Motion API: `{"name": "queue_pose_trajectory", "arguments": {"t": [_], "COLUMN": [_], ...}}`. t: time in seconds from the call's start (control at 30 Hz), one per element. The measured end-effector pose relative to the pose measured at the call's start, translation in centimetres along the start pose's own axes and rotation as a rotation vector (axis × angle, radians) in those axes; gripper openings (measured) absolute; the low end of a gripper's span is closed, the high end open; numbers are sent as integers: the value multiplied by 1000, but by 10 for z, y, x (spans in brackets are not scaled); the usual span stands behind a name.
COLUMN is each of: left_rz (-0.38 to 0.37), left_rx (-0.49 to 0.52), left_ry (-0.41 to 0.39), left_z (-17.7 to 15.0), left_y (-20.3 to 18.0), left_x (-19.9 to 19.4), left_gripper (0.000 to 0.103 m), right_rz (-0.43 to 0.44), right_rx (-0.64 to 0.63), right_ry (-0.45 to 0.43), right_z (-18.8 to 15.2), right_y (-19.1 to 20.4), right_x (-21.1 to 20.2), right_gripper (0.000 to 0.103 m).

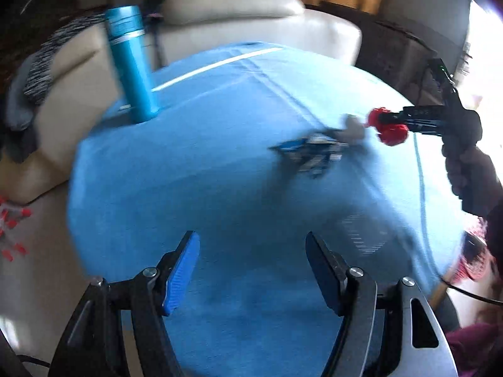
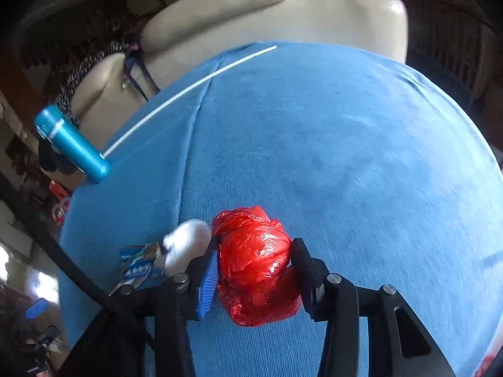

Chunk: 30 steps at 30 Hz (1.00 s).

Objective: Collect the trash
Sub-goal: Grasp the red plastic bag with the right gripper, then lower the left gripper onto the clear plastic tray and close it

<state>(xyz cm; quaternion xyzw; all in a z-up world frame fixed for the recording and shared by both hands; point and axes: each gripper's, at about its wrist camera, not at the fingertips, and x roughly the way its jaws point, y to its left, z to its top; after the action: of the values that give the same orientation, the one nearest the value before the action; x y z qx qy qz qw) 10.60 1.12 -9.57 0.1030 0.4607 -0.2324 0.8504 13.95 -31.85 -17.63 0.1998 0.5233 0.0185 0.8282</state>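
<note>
- Right gripper has the red plastic wad between its fingers, blue pad on one side & black finger on the other, both up against it. We'd call that clamped, jaws only partway apart bc the wad is bulky.
- Wad sits low over the blue cloth; can't tell if it's touching the cloth or lifted off.
- Just beside the blue-padded finger: a white crumpled tissue, and next to that a blue printed wrapper lying flat on the cloth.
- Left gripper is wide open w/ nothing between the fingers, just bare cloth below.
- Left wrist view gives us what the right one can't: the right gripper from the side, w/ a hand on its handle, and the wrapper + tissue well ahead of the left fingers. It's blurry tho.
- Teal bottle stands at the far edge of the cloth, well apart from the trash; beige sofa behind.
</note>
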Motion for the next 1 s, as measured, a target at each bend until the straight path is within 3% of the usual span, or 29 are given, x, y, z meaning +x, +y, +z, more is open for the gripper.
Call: {"name": "queue_pose_trajectory", "arguments": {"t": [0.2,0.43,0.57,0.87,1.0], "left_rz": [-160,-372,-365,-332,-284], "left_rx": [234,473,581,521,380], "left_ry": [20,124,135,163,145], "left_z": [8,26,28,20,20], "left_y": [-43,-75,-90,-89,-79], "left_x": [21,45,56,73,70], "left_gripper": [73,73,73,73,49], "right_rz": [47,100,118,126,108], "right_rx": [48,138,198,198,154], "right_ry": [-22,-8,-12,6,-13], "right_z": [-46,-115,-143,-156,-156], "right_y": [-19,-32,-38,-25,-14], "right_x": [-57,-98,-112,-105,-106], "right_gripper": [47,47,47,47,47]}}
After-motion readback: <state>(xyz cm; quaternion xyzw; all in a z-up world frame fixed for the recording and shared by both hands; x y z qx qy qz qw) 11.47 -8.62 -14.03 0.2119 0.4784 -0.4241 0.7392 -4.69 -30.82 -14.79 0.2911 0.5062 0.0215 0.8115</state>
